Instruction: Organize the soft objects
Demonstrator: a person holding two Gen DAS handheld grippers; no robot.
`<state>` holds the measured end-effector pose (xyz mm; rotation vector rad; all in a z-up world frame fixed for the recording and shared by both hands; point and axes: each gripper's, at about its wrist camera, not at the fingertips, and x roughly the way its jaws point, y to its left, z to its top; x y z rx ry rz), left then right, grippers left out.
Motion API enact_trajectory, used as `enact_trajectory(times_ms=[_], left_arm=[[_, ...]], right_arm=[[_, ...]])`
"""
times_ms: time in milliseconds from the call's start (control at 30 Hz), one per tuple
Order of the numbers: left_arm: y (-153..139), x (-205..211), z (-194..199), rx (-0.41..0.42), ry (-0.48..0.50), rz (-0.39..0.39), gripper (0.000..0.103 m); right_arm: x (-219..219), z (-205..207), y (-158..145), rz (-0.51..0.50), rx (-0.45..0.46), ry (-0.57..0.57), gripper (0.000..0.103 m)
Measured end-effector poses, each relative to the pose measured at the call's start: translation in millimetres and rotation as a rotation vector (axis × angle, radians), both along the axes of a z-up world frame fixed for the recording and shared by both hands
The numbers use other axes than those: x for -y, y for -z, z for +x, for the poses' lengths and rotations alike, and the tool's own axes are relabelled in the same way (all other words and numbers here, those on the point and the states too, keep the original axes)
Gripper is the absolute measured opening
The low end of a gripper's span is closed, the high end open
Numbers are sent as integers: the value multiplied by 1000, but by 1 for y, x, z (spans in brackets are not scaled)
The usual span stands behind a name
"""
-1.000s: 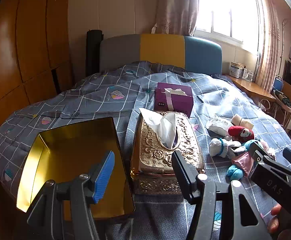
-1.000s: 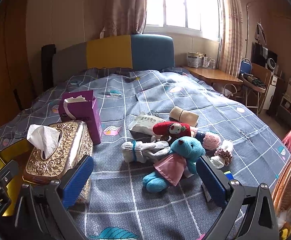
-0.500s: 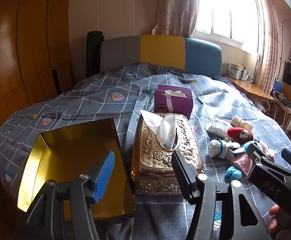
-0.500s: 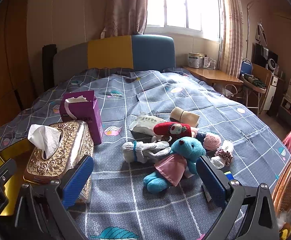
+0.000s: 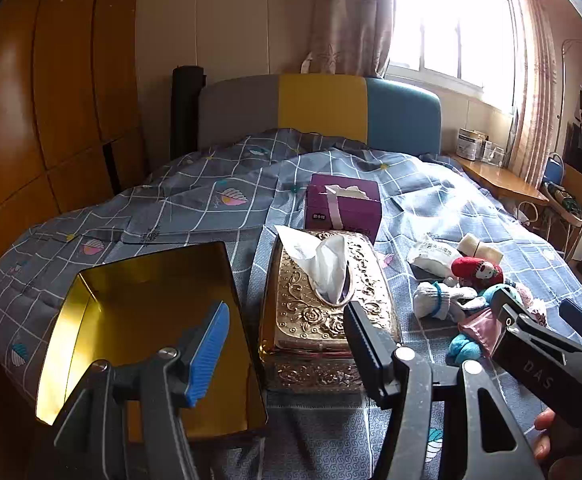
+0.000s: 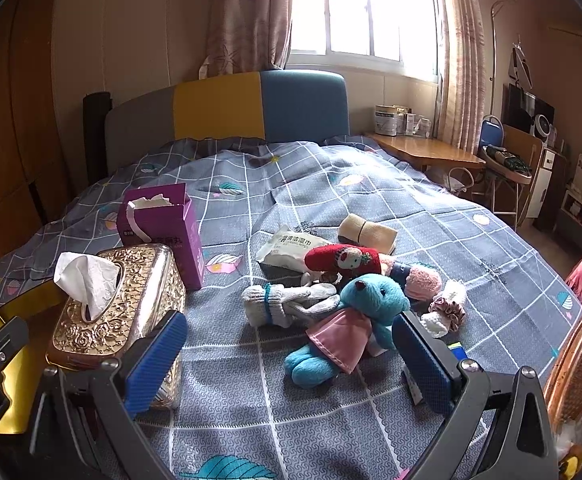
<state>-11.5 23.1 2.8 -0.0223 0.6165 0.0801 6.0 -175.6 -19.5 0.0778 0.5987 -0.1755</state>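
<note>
**Soft toys piled on bed, both grippers open & empty**

Soft stuff sits in a loose heap on the grey checked bedspread [image 6: 431, 232], right of centre. Blue plush bear [image 6: 355, 320] w/ pink dress lies nearest, on its back, head touching a white knit sock toy [image 6: 283, 304] to its left. Behind them: red knit doll [image 6: 343, 260], a pink fuzzy piece [image 6: 423, 284] just right of it, a frilly scrunchie [image 6: 447, 312] beside the bear's head. Further back, a white wet-wipe pack [image 6: 291, 246] & a rolled beige cloth [image 6: 367, 232], close together.

Right gripper [image 6: 287, 364] hangs over the near edge of the heap, jaws wide apart, nothing between the blue pads; bear's legs lie beyond the gap.

Left of the heap: ornate gold tissue box [image 5: 327, 304] w/ a tissue sticking up, purple tissue carton [image 5: 343, 208] just behind it. Further left, an open gold tin [image 5: 151, 280], upright. Left gripper [image 5: 283, 344] hangs above the tin's near right corner & the gold box edge, jaws apart, holding nothing.

Behind all: grey/yellow/blue headboard [image 5: 319, 112], window w/ curtains.
</note>
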Motion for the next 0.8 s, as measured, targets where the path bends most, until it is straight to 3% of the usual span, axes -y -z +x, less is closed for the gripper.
enact_trajectory(times_ms=[533,633,800], left_arm=[[1,14,3,-18,52,13,60],[1,17,5,-24,89,5,60],[-8,33,12,-52,242,-30,60]], right_arm=[[21,9,6,16,-8,18,103],[31,14,6,28,-12,30,103],[71,32,3,103,-29,55,103]])
